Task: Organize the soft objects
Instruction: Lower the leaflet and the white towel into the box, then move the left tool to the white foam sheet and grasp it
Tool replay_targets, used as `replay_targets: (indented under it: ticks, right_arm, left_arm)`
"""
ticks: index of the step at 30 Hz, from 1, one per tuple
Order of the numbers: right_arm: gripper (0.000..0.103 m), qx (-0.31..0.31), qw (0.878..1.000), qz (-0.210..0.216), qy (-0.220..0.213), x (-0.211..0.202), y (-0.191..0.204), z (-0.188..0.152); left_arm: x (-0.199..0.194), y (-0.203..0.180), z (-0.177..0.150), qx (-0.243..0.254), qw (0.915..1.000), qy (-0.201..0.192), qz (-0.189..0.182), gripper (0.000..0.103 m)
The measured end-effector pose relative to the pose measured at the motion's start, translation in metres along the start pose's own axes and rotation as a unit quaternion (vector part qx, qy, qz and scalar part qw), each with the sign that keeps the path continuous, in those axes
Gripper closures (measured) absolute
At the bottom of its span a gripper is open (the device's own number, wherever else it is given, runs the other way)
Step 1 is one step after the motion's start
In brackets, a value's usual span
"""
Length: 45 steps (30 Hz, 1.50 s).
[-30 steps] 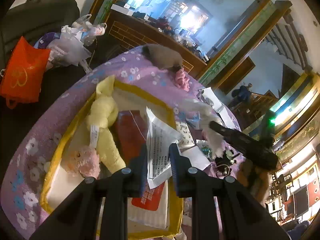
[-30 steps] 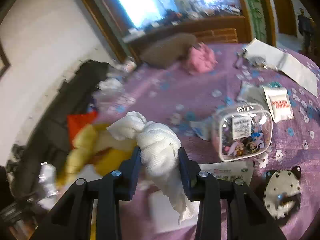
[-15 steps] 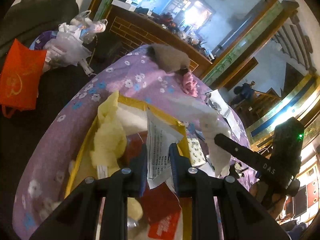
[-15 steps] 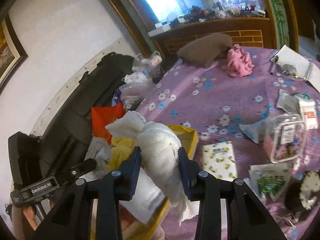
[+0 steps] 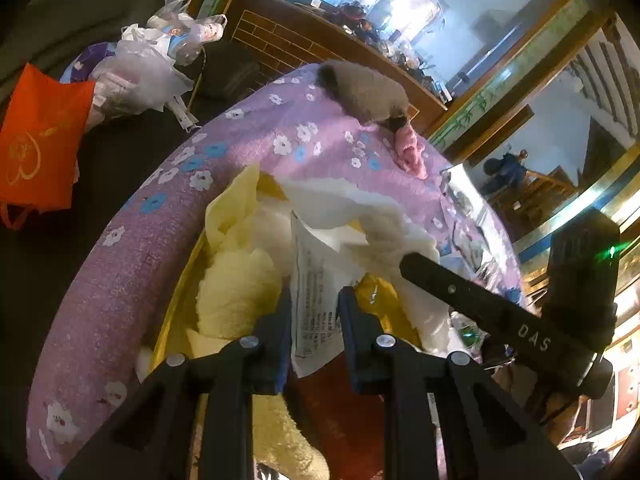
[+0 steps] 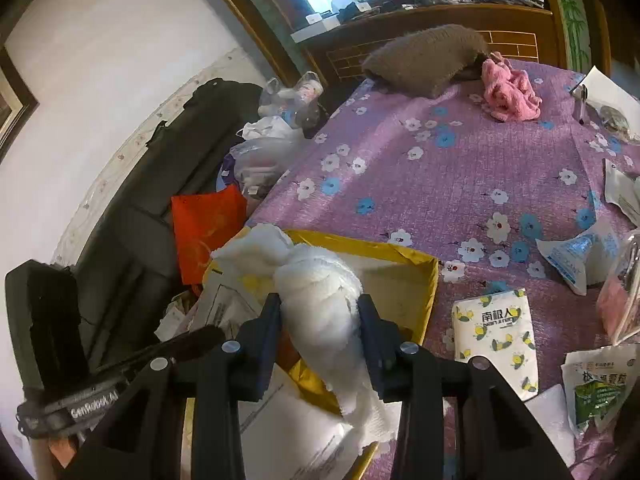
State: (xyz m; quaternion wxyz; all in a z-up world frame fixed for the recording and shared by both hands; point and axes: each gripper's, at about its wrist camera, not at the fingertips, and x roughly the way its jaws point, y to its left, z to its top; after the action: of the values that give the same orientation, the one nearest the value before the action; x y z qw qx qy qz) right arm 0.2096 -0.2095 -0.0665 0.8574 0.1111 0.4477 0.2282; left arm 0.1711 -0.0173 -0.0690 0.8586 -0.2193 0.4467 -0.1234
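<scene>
Left wrist view: our left hand-held gripper point(image 5: 311, 312) is pinched narrow on a printed paper sheet point(image 5: 316, 292) that stands up out of the yellow box point(image 5: 176, 300). A yellow plush toy point(image 5: 236, 292) lies in the box just left of the fingers. The white towel point(image 5: 360, 212) hangs right above the box, carried in from the right by the other hand-held gripper; its black finger crosses the frame at right. The brown cushion point(image 5: 364, 92) and pink cloth point(image 5: 410, 152) sit well apart at the far edge of the purple floral counter point(image 5: 280, 136).

Right wrist view: our right hand-held gripper point(image 6: 320, 320) is clamped on the white towel, bunched between the fingers, long axis running along them, with a tail drooping toward the camera. The box's open cavity lies directly below and slightly ahead of it. A tissue pack point(image 6: 496, 336) lies on the counter just right of the box.

Our read: the right side is the nearer one, so the drop goes straight down, and the held sheet may be in the way.
</scene>
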Motion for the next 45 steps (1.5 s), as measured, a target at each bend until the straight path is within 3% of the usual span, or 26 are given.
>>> replay_targets:
  ticks: [2, 3, 6, 10, 15, 23, 28, 36, 41, 45]
  right_arm:
    - [0.058, 0.004, 1.0, -0.005, 0.008, 0.004, -0.001, 0.0]
    - [0.058, 0.007, 1.0, -0.003, 0.009, 0.004, -0.002, 0.001]
    - [0.053, 0.02, 1.0, 0.02, 0.001, -0.007, -0.007, -0.001]
    - [0.036, 0.021, 0.999, 0.04, -0.029, -0.046, -0.008, -0.007]
    - [0.028, 0.015, 0.996, 0.057, -0.074, -0.109, -0.018, -0.034]
    - [0.025, 0.008, 0.995, 0.038, -0.097, -0.172, -0.067, -0.086]
    - [0.025, 0.024, 0.992, 0.011, -0.126, -0.193, -0.107, -0.098]
    - [0.025, 0.101, 0.984, 0.03, -0.144, -0.2, -0.154, -0.103]
    - [0.025, 0.148, 0.976, 0.056, -0.148, -0.203, -0.173, -0.108]
    - [0.025, 0.153, 0.977, 0.066, -0.133, -0.197, -0.173, -0.109]
  left_arm:
    - [-0.001, -0.002, -0.002, 0.011, 0.9999, -0.004, 0.013, 0.075]
    - [-0.003, -0.001, -0.002, 0.01, 0.9998, -0.006, 0.014, 0.064]
    - [-0.012, -0.002, -0.006, 0.004, 0.9998, -0.015, 0.008, 0.047]
    - [-0.036, -0.019, -0.015, 0.017, 0.9995, -0.027, 0.001, 0.041]
    - [-0.062, -0.063, -0.043, 0.054, 0.9977, -0.039, -0.011, 0.033]
    - [-0.054, -0.12, -0.084, 0.079, 0.9964, -0.013, -0.026, 0.033]
    - [-0.033, -0.139, -0.095, 0.075, 0.997, 0.008, -0.014, 0.032]
    - [-0.003, -0.169, -0.104, 0.098, 0.9945, 0.035, 0.005, 0.032]
    - [0.036, -0.197, -0.1, 0.16, 0.984, 0.073, 0.031, 0.031]
    - [0.079, -0.206, -0.098, 0.188, 0.9733, 0.121, 0.049, 0.031]
